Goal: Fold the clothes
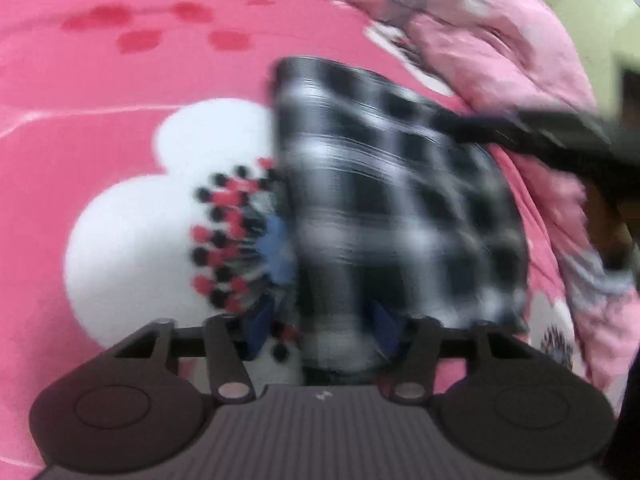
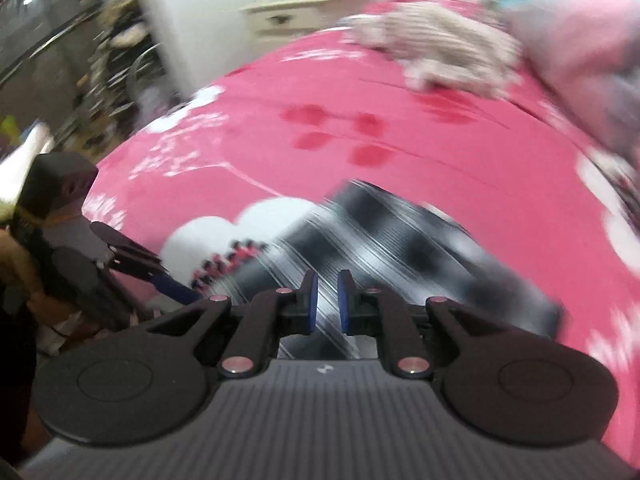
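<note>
The black-and-white checked garment [image 1: 400, 208] lies folded on the pink bedsheet [image 1: 120, 80], half over a white flower print at its 9 o'clock. The left gripper [image 1: 320, 320] has its pads spread partway with the cloth's near edge between them, though it's too blurry to see if they pinch. The right gripper [image 2: 327, 300] hangs above the garment with only a narrow gap, holding nothing, and a striped pile [image 2: 448, 52] sits at 1 o'clock.

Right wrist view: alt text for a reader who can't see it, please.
A black-and-white checked garment, blurred by motion, lies on a pink bedsheet just past the right gripper, whose blue-padded jaws stand slightly apart with nothing between them. The left gripper reaches in from the left; a striped beige garment lies farther back.
</note>
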